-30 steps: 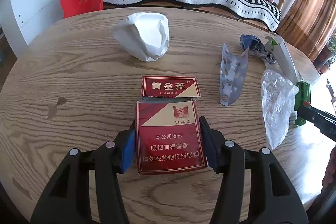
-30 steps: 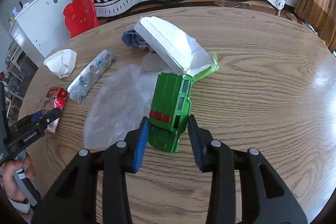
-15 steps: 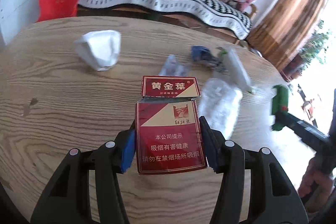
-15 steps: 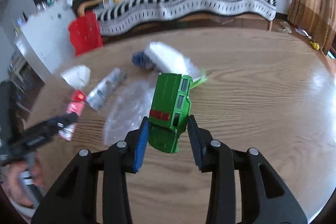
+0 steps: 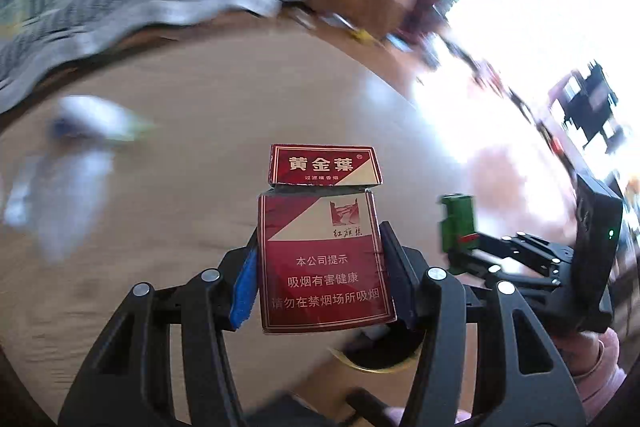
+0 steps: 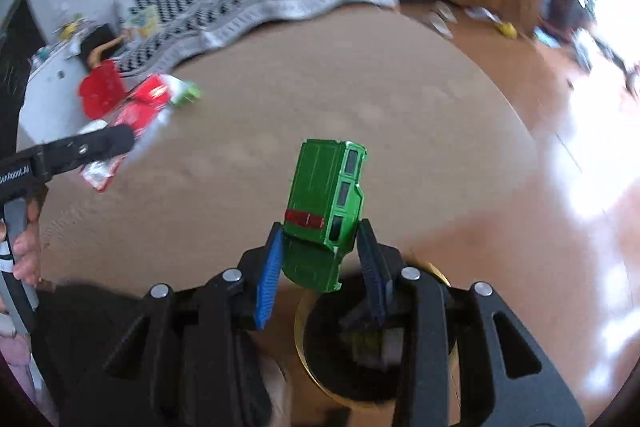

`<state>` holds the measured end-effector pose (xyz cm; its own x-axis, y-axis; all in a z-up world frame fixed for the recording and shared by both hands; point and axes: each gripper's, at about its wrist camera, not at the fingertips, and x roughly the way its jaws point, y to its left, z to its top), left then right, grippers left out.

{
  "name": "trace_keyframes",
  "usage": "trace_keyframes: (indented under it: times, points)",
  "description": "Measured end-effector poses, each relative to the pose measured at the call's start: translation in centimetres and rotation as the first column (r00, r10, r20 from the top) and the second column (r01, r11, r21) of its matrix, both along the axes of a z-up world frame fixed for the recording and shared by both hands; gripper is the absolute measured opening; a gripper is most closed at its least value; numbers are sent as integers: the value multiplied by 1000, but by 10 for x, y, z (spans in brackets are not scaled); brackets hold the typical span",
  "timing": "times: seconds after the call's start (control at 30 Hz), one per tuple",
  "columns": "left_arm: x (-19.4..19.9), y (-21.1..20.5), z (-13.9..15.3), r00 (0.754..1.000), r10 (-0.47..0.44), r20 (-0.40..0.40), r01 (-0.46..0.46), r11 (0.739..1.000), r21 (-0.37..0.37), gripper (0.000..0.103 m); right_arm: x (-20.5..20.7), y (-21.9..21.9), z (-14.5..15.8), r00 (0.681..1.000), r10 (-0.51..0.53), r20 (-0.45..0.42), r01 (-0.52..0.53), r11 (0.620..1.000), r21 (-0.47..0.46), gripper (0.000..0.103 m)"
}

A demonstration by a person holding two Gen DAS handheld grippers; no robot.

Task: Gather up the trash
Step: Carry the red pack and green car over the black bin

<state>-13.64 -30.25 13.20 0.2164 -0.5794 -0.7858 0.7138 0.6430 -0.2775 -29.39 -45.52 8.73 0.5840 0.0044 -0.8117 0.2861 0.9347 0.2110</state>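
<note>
My left gripper point(image 5: 318, 263) is shut on a red cigarette pack point(image 5: 322, 259) with its lid flipped open, held above the round wooden table point(image 5: 192, 195). My right gripper point(image 6: 320, 259) is shut on a green toy car point(image 6: 326, 211), also lifted off the table. A dark bin with a gold rim point(image 6: 316, 367) sits below the right gripper, past the table's near edge; its rim also shows under the pack point(image 5: 360, 367). The right gripper with the car shows at the right of the left wrist view point(image 5: 460, 227). The left gripper and pack show at the left of the right wrist view point(image 6: 132, 119).
Blurred trash lies at the table's far left: a clear plastic bag point(image 5: 68, 187) and a white wrapper point(image 5: 100, 119). A striped sofa point(image 6: 248, 3) and a red chair point(image 6: 98, 93) stand behind the table. The bright floor lies to the right.
Both grippers have swung right and back toward the table's near edge, still holding the pack and the car. The bin has come into view under them.
</note>
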Motion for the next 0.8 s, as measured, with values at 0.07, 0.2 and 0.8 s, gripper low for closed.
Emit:
trace_keyframes:
  times: [0.07,0.2,0.8]
  points:
    - [-30,-46,-21,996,-83,-20,84,996,40,54,-27,-15,-22,998,-25,-53,27,999,32,37]
    - [-75,-101,-68,980,-170,-100,178,981,82,54,-71,-38,-86,983,-66,-173,86,990,110,37]
    - [-115,-157,-160,962,-239,-132,270,903,333,54,-88,-63,-170,958,-98,-269,169,951,257,37]
